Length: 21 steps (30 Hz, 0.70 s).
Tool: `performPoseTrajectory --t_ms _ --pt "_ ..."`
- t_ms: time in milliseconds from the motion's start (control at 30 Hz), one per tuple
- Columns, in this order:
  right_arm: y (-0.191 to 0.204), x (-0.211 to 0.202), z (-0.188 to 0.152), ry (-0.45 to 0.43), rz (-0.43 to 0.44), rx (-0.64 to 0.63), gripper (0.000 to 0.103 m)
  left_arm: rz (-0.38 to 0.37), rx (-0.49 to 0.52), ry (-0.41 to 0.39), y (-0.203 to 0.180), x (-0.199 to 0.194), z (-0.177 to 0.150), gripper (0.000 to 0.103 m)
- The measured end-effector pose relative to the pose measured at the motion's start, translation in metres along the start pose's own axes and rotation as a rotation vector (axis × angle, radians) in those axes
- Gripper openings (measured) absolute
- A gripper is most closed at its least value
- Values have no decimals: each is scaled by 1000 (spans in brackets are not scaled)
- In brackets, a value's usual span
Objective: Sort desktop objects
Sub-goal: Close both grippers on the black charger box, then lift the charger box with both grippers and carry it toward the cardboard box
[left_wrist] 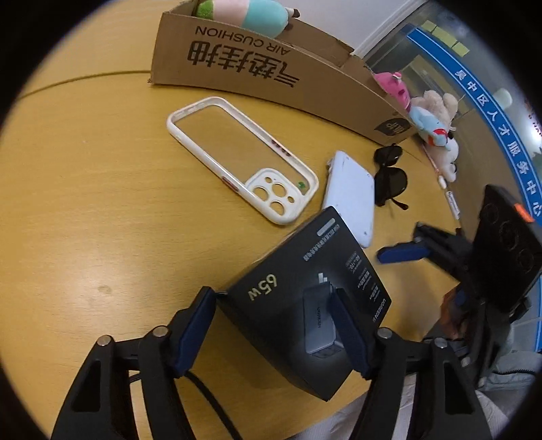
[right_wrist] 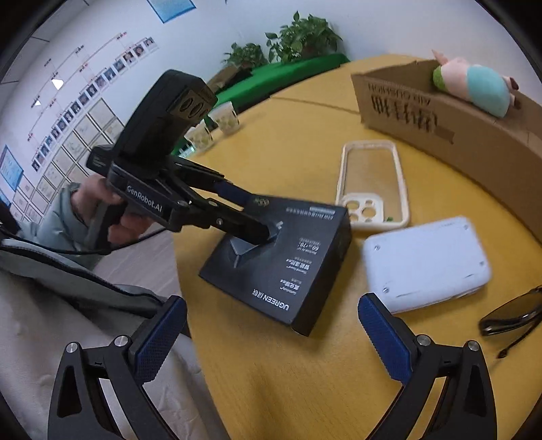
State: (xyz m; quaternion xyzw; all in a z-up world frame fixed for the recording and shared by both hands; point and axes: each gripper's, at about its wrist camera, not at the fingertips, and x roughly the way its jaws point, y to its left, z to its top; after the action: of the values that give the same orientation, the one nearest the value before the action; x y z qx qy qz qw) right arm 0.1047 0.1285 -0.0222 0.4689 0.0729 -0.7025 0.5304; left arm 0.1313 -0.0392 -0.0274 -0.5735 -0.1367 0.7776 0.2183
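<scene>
Charger box (left_wrist: 305, 298): black carton lying near the table's front edge, just beside the white device and the phone case.
Left gripper (left_wrist: 274, 331): your fingers straddle the near end of the charger box, one pad at each side; whether they press on it yet you cannot tell from these views, and the box rests on the table.
Right gripper (right_wrist: 271, 335): fingers stand wide apart with nothing between them, hovering over the table near the charger box and the white device.
Phone case (left_wrist: 237, 162): clear with a white rim, lying flat on the table between the charger box and the cardboard box.
White device (left_wrist: 352, 199): flat white slab, touching or just beside the far corner of the charger box.
Sunglasses (left_wrist: 389, 179): dark pair lying beside the white device, towards the table's edge.
Cardboard box (left_wrist: 257, 64): open carton at the back of the table with soft toys (left_wrist: 250, 13) showing over its rim.
Table (left_wrist: 84, 203): yellow wood top.
Progress: by my judgement you are early on; four loose items lie out on the table, none of them lifted. The charger box looks like the first one to go.
</scene>
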Motion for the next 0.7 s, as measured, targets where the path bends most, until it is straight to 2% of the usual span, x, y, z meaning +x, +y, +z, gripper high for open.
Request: performPoseTrajectory --t_ms 67,167,267,467,567,700 --pt "-1 10 -4 8 10 12 102 -22 21 10 -7 5 0 61" --pt "0 20 -9 34 -37 1 97 -29 57 18 -17 12 2 61" --pt "1 24 -17 54 -79 -7 98 -29 86 4 -28 21 12 61" --pt "-9 4 -39 22 -181 27 98 -101 150 31 -54 48 36 58" --pt "-15 -7 -46 -10 -226 54 97 -109 175 51 -62 52 43 58" --pt "-21 -13 -52 -36 -243 83 97 -110 187 84 -59 51 41 61"
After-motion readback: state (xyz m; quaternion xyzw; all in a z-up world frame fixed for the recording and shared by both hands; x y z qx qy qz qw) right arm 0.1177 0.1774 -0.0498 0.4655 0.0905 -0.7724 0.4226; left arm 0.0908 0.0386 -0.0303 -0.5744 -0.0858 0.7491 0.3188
